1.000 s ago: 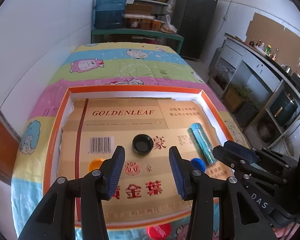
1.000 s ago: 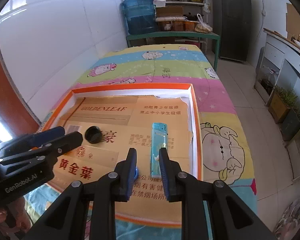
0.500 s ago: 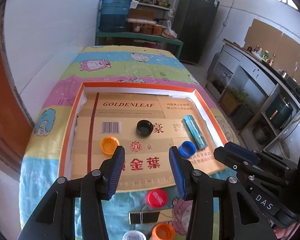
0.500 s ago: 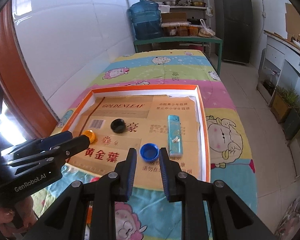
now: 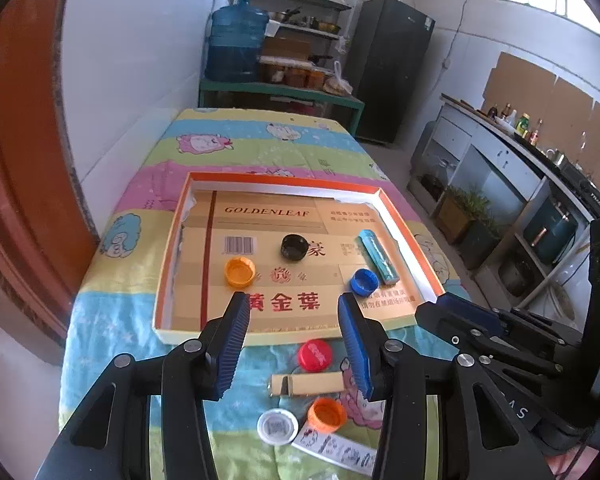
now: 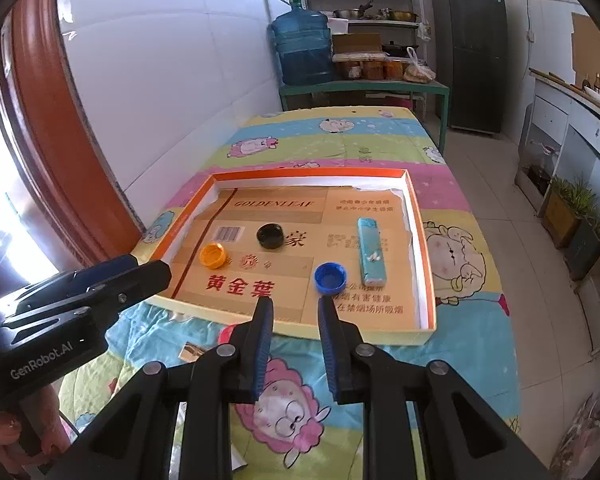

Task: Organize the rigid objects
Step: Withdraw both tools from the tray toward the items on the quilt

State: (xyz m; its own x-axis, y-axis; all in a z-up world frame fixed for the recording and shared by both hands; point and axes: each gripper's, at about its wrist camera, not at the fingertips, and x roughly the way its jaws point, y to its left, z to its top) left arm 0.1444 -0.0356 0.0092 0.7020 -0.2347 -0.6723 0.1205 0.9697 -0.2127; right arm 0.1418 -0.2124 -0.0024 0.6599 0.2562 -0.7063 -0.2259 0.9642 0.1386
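Observation:
An orange-rimmed cardboard tray lies on the patterned cloth. It holds a yellow-orange cap, a black cap, a blue cap and a teal lighter. On the cloth in front of the tray lie a red cap, a tan flat bar, an orange cap and a white cap. My left gripper hangs open and empty over the tray's near edge. My right gripper is shut to a narrow gap, empty, just short of the blue cap.
A printed paper strip lies near the white cap. A white wall runs along the table's left side. A green shelf with a water jug stands behind the table, and a tiled floor lies to the right.
Both grippers have drawn back from over the tray and risen. The near cloth with its loose caps and bar has come into view. Neither gripper's jaws have changed.

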